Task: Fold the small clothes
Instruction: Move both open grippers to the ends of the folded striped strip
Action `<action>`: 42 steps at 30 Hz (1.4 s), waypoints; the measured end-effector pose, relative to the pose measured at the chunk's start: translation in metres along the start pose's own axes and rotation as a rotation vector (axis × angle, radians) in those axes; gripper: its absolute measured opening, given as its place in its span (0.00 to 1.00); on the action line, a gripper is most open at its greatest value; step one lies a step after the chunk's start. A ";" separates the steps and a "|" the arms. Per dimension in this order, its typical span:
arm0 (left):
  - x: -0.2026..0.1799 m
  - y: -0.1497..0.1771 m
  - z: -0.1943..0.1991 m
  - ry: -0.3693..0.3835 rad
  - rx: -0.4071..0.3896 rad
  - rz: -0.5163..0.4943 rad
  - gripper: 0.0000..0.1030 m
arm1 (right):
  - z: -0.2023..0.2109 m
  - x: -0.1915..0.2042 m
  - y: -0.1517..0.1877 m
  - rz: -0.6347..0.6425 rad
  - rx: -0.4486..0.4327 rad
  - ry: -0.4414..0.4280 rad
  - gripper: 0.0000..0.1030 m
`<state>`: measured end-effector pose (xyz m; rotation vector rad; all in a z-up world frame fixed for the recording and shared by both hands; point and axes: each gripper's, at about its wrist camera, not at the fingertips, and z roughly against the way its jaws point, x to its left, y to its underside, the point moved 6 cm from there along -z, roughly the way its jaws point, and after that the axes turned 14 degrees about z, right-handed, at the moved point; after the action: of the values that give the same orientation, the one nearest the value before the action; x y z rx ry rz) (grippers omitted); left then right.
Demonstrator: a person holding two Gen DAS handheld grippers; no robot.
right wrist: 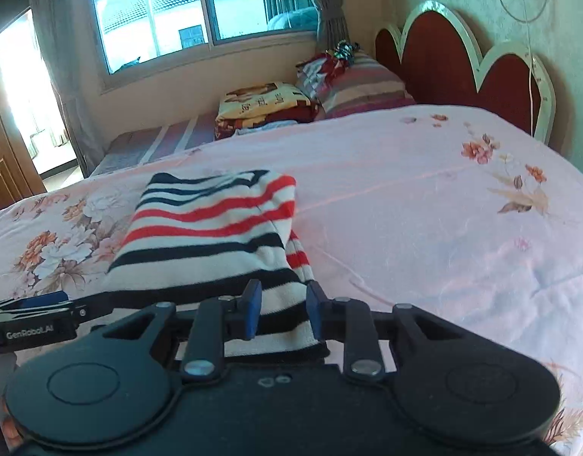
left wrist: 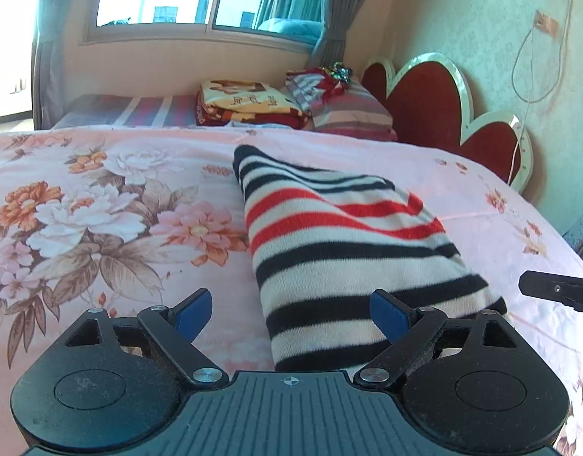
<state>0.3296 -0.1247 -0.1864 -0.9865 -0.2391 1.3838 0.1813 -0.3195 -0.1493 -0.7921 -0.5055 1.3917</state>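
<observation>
Left gripper [left wrist: 291, 313] first, and its jaws are spread wide with nothing between the blue pads [left wrist: 194, 309]; one pad hangs over bare floral bedspread [left wrist: 101, 197], the other just at the near corner of the striped sweater [left wrist: 348, 250]; it grips nothing.

Moving right, the sweater itself lies folded into a long bundle on the bedspread, running from the near edge of the bed away toward the middle, well short of the heart-shaped headboard [left wrist: 424, 102]; the far end looks neat, but in the right wrist view a loose flap of red stripe pokes out along the right side.

Right gripper [right wrist: 281, 311] now, jaws narrowed but not pressing; the near hem of the sweater shows through the gap between the pads, and I judge it is over the cloth, not pinching it.

Risks from here: that loose flap could spring the fold open if either gripper brushes it; a narrowed jaw dragging across knit could snag a layer and pull the bundle askew; and the bundle sits close to the near edge, so a careless nudge might slide it off.
</observation>
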 end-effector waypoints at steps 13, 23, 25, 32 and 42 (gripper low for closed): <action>-0.012 -0.020 -0.061 -0.110 -0.027 0.052 0.88 | -0.098 0.011 -0.018 0.053 0.047 -0.085 0.19; -0.010 -0.033 -0.074 -0.118 -0.030 0.166 0.88 | -0.095 -0.008 -0.032 0.033 -0.016 -0.179 0.17; -0.012 -0.047 -0.088 -0.133 -0.029 0.172 0.88 | -0.103 -0.007 -0.053 0.048 -0.036 -0.178 0.18; 0.017 -0.053 -0.140 -0.208 0.016 0.354 0.88 | -0.164 -0.005 -0.079 0.010 0.008 -0.123 0.22; 0.010 -0.063 -0.139 -0.212 -0.059 0.295 0.88 | -0.181 -0.005 -0.082 0.055 -0.022 -0.093 0.25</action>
<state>0.4692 -0.1692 -0.2301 -0.9499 -0.3028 1.7635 0.3678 -0.3591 -0.2058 -0.7662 -0.5756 1.4818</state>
